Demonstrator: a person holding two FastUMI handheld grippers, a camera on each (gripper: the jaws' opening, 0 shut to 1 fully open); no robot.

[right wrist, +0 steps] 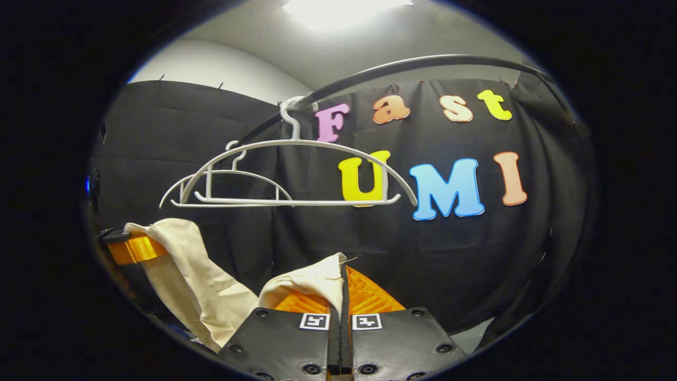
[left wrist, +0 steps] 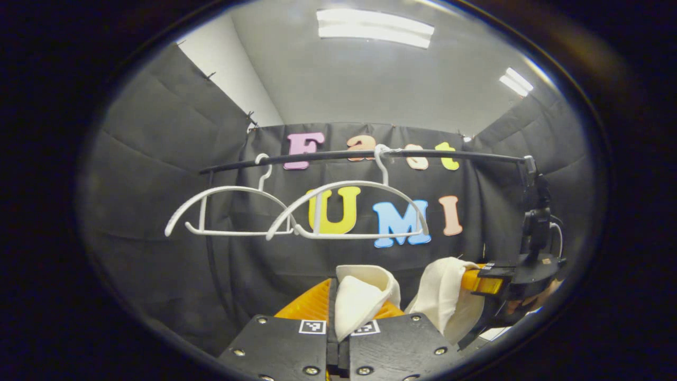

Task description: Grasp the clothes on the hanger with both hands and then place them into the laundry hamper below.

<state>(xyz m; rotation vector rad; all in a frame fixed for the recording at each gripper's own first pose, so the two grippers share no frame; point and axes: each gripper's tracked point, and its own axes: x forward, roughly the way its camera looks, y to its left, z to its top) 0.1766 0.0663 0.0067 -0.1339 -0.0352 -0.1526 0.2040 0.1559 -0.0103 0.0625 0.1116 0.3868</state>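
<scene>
The left gripper carries two flat black plates at its base, each studded with round silver screws at the corners. A small square black-and-white marker sits on the inner top corner of each plate, either side of a narrow dark seam.

The right gripper is built the same way: twin black plates of faintly textured surface, round screws, and a pair of square markers flanking the seam. Seen from the left gripper view, it bears a black housing topped by an upright black mount with a thin cable.

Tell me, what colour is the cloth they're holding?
Plain cream, no pattern. The garment shows best in the right gripper view.
</scene>
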